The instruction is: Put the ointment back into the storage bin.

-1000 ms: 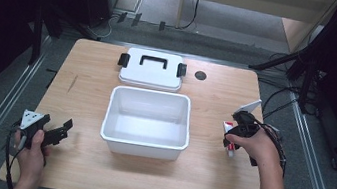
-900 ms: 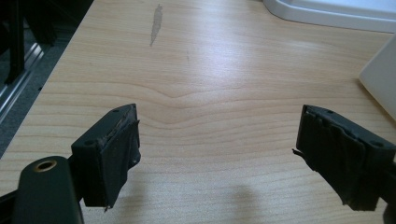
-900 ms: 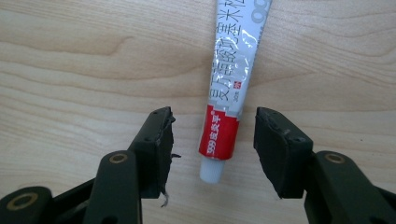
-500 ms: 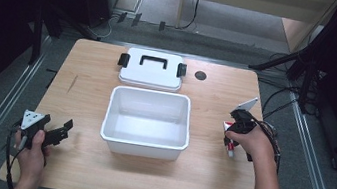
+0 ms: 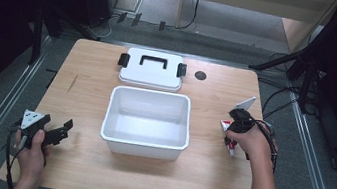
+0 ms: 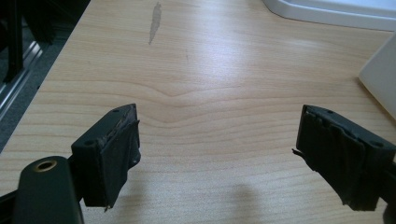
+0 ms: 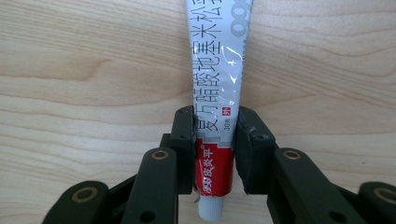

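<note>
From above, my right hand (image 5: pixel 249 139) covers most of my right gripper (image 5: pixel 231 134), so only a sliver of the ointment tube (image 5: pixel 232 148) shows beneath my knuckles, red and white, lying on the wooden counter (image 5: pixel 94 68) near its right edge. The right gripper view makes it plain: the tube (image 7: pixel 218 88) lies flat on the wood, silver with dark printed characters along its upper length and a red band near the white cap, and the top of the tube is cut off by the picture's upper edge. My right gripper (image 7: pixel 215 140) has just been closing, and its two black jaws now pinch the tube from both sides just above the red band, pads pressing on it. My left hand (image 5: pixel 33 147) rests near the counter's front left corner, and my left gripper (image 5: pixel 57 131) lies low over the wood, pointing toward the tub. In the left gripper view my left gripper (image 6: pixel 217 154) stands wide, with bare wood between its jaws; a grey streak (image 6: pixel 154 21) marks the grain farther off, and the tub's white wall (image 6: pixel 380 77) is cut off at the right edge. The white tub (image 5: pixel 147 121) sits at the middle of the counter, open, nothing in it. Its white lid (image 5: pixel 151 74), with a black handle and black side clips, lies flat just behind it. A small dark round hole (image 5: pixel 200 75) sits in the counter to the lid's right. Open wood lies between the tub and the tube, and broadly to the tub's left.
</note>
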Available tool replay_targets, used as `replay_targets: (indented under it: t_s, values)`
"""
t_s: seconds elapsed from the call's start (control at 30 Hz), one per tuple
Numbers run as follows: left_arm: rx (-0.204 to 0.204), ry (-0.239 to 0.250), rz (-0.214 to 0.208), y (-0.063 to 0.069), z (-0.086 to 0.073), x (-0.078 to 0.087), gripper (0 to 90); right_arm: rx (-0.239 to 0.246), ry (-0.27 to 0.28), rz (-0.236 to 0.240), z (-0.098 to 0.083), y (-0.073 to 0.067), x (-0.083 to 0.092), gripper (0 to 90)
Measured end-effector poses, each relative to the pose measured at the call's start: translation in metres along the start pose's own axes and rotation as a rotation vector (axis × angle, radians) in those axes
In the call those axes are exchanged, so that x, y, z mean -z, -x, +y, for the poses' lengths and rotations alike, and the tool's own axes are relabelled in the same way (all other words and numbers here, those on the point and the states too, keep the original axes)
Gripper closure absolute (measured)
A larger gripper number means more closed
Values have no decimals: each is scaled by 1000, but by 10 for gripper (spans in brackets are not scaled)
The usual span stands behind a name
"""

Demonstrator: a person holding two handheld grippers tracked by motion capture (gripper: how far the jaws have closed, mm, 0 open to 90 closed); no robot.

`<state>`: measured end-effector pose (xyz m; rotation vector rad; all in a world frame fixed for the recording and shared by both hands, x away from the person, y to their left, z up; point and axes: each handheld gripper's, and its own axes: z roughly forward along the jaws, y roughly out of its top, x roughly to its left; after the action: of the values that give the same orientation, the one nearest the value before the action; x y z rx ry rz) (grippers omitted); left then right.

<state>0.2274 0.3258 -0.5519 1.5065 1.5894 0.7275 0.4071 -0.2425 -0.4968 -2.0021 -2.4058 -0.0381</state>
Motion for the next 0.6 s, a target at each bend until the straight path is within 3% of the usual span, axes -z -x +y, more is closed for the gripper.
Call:
replay_targets:
  t_s: [0.2, 0.6]
  values:
    - [-1, 0, 1, 0, 0, 0, 142, 24, 17, -1, 0, -6, 14, 723]
    - [-1, 1, 1, 0, 0, 0, 143, 108, 60, 10, 0, -26, 58, 723]
